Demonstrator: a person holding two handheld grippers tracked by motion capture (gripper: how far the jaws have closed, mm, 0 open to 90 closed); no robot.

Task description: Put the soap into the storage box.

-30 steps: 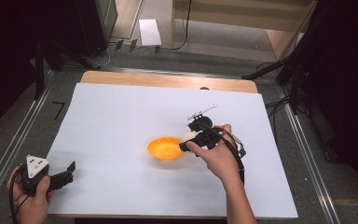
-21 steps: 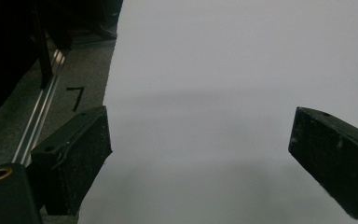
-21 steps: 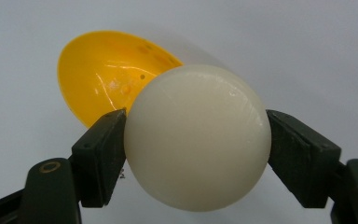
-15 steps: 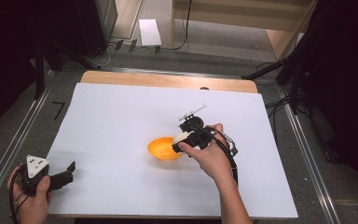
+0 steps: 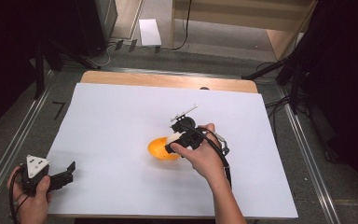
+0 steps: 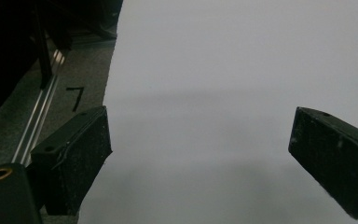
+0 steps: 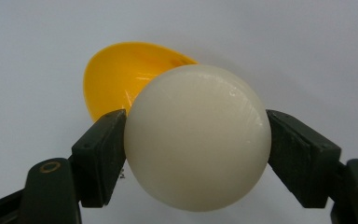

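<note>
A cream-white ball (image 7: pixel 196 137) sits clamped between the two black jaws of my right gripper (image 7: pixel 196 154), one jaw pressed to each side. Just beyond it lies a shallow orange-yellow bowl (image 7: pixel 121 70) on the white sheet. In the high view the right gripper (image 5: pixel 176 142) hovers at the right rim of the orange bowl (image 5: pixel 157 148), with the white ball (image 5: pixel 173 138) showing at its tip. My left gripper (image 5: pixel 67 172) rests near the sheet's front left corner, jaws spread wide apart with nothing between them; the same left gripper (image 6: pixel 200 163) looks out over bare white sheet.
A large white sheet (image 5: pixel 121 112) covers the table, whose wooden far edge (image 5: pixel 168 80) shows beyond it. Metal rails (image 5: pixel 9 154) run along the left and right sides. A white box (image 5: pixel 149 31) lies on the floor far behind.
My right gripper with the ball has shifted left toward the bowl, now reaching over its right rim. The left gripper has stayed put.
</note>
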